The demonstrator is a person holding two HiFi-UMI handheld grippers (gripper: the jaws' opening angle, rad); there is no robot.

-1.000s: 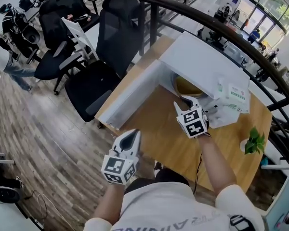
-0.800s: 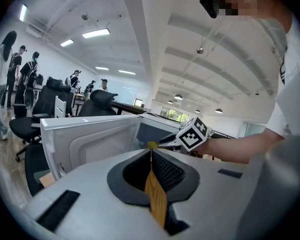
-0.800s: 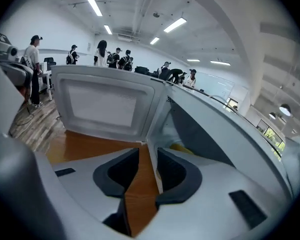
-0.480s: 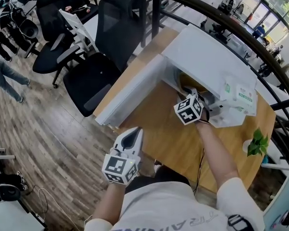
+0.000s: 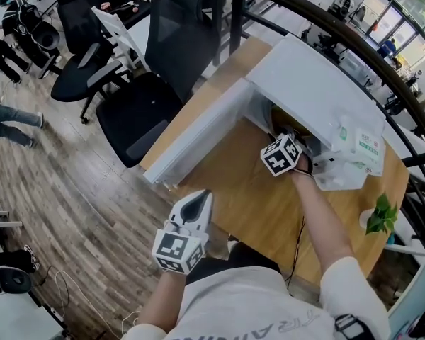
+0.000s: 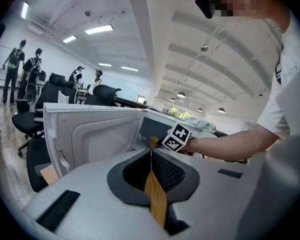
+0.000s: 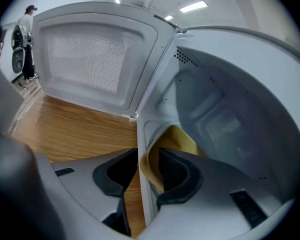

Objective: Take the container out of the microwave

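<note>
A white microwave [image 5: 319, 83] stands on the wooden table [image 5: 241, 190] with its door [image 5: 198, 133] swung wide to the left. A yellow container [image 5: 287, 119] sits inside the cavity. My right gripper [image 5: 296, 142] reaches into the opening. In the right gripper view its jaws have just been opening and stand apart around the container's near rim [image 7: 150, 166], one inside the rim and one outside; the gripper [image 7: 149, 156] is open. My left gripper [image 5: 191, 207] hangs still off the table's near edge, and its fingertips [image 6: 151, 151] meet, holding nothing.
Green-and-white packets [image 5: 361, 144] lie on the microwave's top at the right. A small potted plant [image 5: 379, 214] stands at the table's right end. Black office chairs [image 5: 163, 55] crowd the floor to the left, and a dark railing [image 5: 354, 37] curves behind the table.
My right gripper has moved down and forward from the table into the microwave's opening, rolling as it went. The left gripper has stayed put.
</note>
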